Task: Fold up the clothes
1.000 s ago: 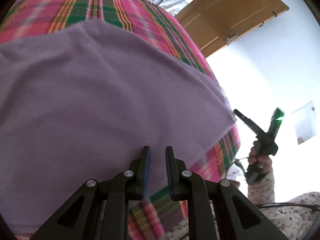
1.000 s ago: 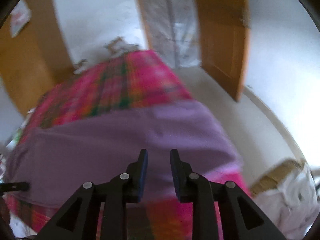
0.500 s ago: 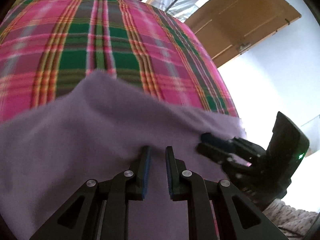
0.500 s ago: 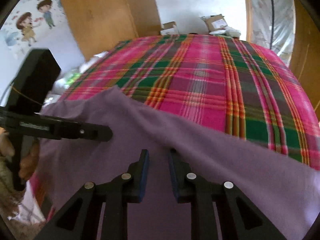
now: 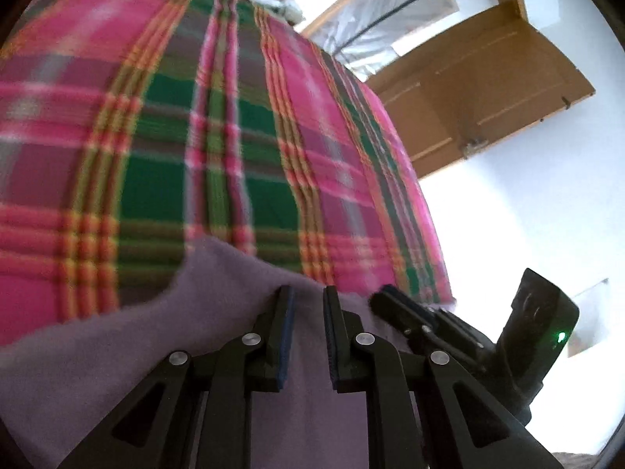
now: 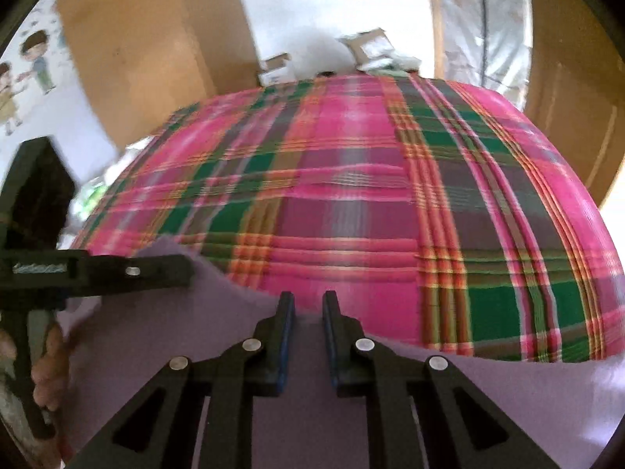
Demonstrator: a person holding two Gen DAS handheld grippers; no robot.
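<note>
Purple cloth [image 5: 129, 355] draped over near edge of plaid-covered bed [image 5: 164, 148].
Soft, light, limp; best pinched at the raised far hem, near its corners. Left tongs [image 5: 308, 301] and right tongs [image 6: 308, 305] both slightly spread at that hem, fabric between them, grip uncertain. No containers holding anything.

surface: bed [image 6: 390, 211] w/ pink-green plaid cover | on it: purple cloth [image 5: 117, 359] along near edge, I see one corner pointing up the bed, rest of cover bare | far end: blurry, can't tell.
</note>
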